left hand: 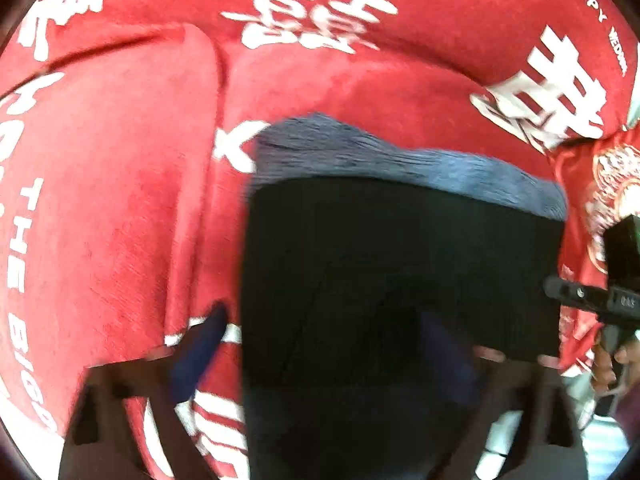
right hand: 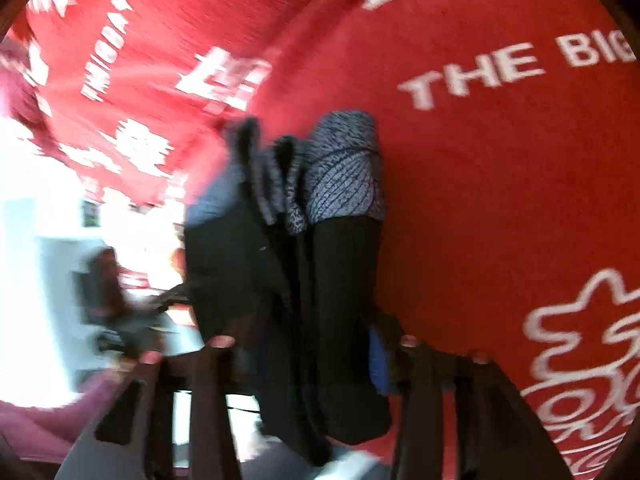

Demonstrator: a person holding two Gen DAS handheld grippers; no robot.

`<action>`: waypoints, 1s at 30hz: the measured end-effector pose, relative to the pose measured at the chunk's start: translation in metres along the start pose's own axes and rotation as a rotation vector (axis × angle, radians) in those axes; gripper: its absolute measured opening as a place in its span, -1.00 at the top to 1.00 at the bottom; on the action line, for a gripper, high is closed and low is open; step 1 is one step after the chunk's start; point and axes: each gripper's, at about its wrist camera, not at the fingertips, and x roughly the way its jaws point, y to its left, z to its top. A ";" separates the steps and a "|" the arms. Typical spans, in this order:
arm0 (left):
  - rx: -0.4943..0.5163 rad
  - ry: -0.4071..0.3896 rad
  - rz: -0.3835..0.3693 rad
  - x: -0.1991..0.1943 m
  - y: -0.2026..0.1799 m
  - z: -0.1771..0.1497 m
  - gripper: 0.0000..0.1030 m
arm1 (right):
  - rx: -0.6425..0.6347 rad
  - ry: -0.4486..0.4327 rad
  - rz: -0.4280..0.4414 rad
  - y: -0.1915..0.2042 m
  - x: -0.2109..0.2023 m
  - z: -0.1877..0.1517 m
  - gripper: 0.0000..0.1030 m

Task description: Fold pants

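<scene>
Two grippers are at the pants, one at each end of the folded bundle. Your left gripper (left hand: 324, 344) points steeply down, its fingers spread as wide as they go. The blue pad of its left finger (left hand: 200, 344) stands clear of the cloth over the red cover, and the right finger is dim against the dark fabric, so you cannot tell whether it touches. The pants (left hand: 400, 264) fill the lower middle of that view as a flat black panel with a grey-blue knitted band (left hand: 400, 160) along the far edge.

In the right wrist view your right gripper (right hand: 308, 354) has its fingers partly apart, with the pants (right hand: 288, 280) bunched between them in several upright folds, black below and patterned grey-blue at the far end. The blue pad of the right finger (right hand: 378, 360) lies against the cloth, while the left finger (right hand: 216, 360) sits at the other side of the bundle. The blur leaves the firmness of the hold unclear.

The bundle lies on the red cover (left hand: 120, 200), printed with white characters and letters, away from its edges. The cover's near edge shows at lower right in the left wrist view, where your right gripper (left hand: 600, 300) appears again, near the bundle's right end.
</scene>
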 end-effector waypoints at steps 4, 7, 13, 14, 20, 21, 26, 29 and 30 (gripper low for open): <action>0.011 -0.003 0.026 -0.003 0.001 -0.002 -1.00 | -0.011 -0.057 -0.166 0.003 -0.010 -0.006 -0.50; 0.033 -0.004 0.105 -0.016 -0.003 -0.003 -1.00 | -0.016 -0.089 -0.329 0.011 -0.026 -0.012 -0.46; 0.058 -0.020 0.179 -0.041 -0.013 -0.009 -1.00 | -0.010 -0.159 -0.285 0.033 -0.050 -0.029 0.42; 0.061 -0.023 0.183 -0.043 -0.015 -0.011 -1.00 | -0.036 -0.172 -0.275 0.038 -0.052 -0.035 0.42; 0.079 0.007 0.225 -0.037 -0.028 -0.027 -1.00 | -0.137 -0.118 -0.295 0.064 -0.022 -0.055 0.41; 0.082 0.015 0.226 -0.035 -0.030 -0.030 -1.00 | -0.153 -0.096 -0.335 0.064 -0.010 -0.055 0.42; 0.099 0.015 0.244 -0.043 -0.029 -0.045 -1.00 | -0.126 -0.101 -0.414 0.059 -0.007 -0.057 0.17; 0.128 0.004 0.272 -0.054 -0.029 -0.054 -1.00 | -0.030 -0.096 -0.470 0.048 -0.019 -0.065 -0.10; 0.137 0.002 0.279 -0.058 -0.030 -0.057 -1.00 | 0.007 -0.097 -0.446 0.045 -0.024 -0.070 -0.10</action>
